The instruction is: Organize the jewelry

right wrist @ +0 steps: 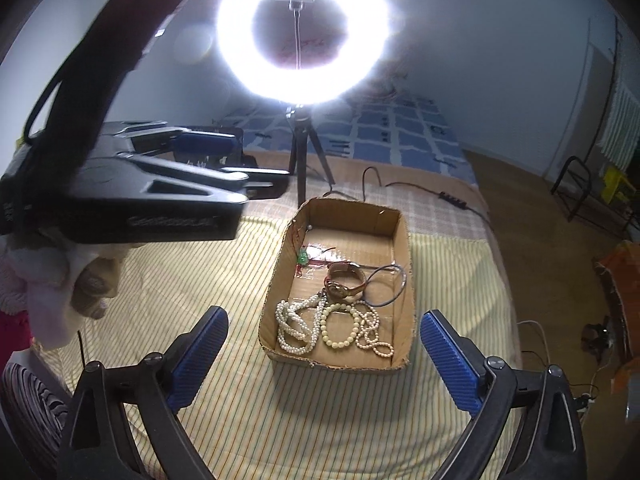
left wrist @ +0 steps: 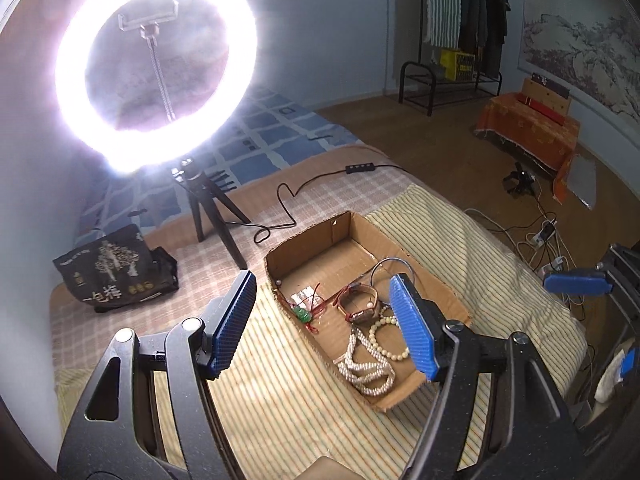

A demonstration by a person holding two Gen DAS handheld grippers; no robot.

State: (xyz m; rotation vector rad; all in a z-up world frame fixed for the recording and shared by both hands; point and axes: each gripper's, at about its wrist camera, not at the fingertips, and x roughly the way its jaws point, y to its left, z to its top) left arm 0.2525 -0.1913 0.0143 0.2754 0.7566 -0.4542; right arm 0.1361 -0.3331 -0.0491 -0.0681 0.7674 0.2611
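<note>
A shallow cardboard box (left wrist: 308, 240) (right wrist: 344, 216) lies on the striped bedcover. Inside lie a white pearl necklace (left wrist: 366, 364) (right wrist: 296, 324), a cream bead bracelet (left wrist: 384, 336) (right wrist: 340, 326), a brown-strap watch (left wrist: 360, 304) (right wrist: 344, 280), a thin metal bangle (left wrist: 390, 272) (right wrist: 388, 284) and a green charm on red cord (left wrist: 302, 314) (right wrist: 303, 257). My left gripper (left wrist: 324, 324) (right wrist: 240, 164) hangs open above the box's left side, holding nothing. My right gripper (right wrist: 325, 362) (left wrist: 602, 320) stands wide open over the box's near end, also with nothing in it.
A lit ring light (left wrist: 156, 76) (right wrist: 302, 32) on a small tripod stands behind the box, its cable (left wrist: 288, 204) trailing across the bed. A black printed bag (left wrist: 116, 268) lies at the left. A gloved hand (right wrist: 80, 280) holds the left gripper. Floor cables (left wrist: 540, 232) lie right of the bed.
</note>
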